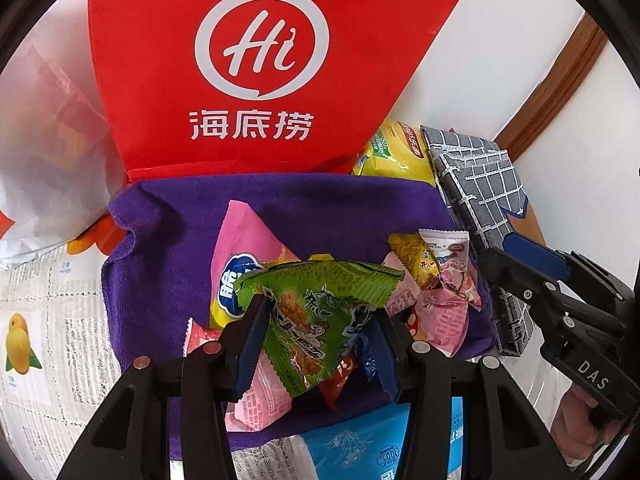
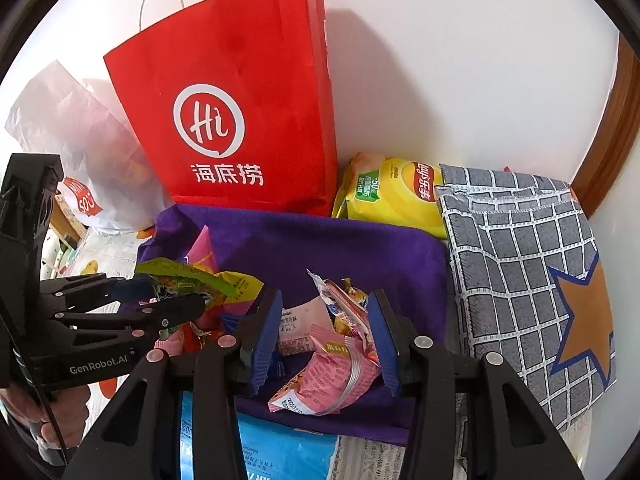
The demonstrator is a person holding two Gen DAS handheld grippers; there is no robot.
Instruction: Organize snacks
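Several small snack packets lie on a purple towel (image 1: 168,240). My left gripper (image 1: 316,344) is shut on a green snack packet (image 1: 316,312) and holds it just above the pile; it shows at the left of the right wrist view (image 2: 176,300). A tall pink packet (image 1: 244,240) lies behind it. My right gripper (image 2: 326,340) is open, its jaws either side of a pink packet (image 2: 324,376) and a white-blue packet (image 2: 336,304) on the towel (image 2: 352,248). In the left wrist view the right gripper (image 1: 516,264) is at the right edge.
A red paper bag (image 1: 256,60) stands against the wall behind the towel, with a white plastic bag (image 1: 44,128) to its left. A yellow chip bag (image 2: 392,196) and a grey checked cloth pouch (image 2: 528,272) lie to the right. A blue pack (image 2: 280,452) lies at the near edge.
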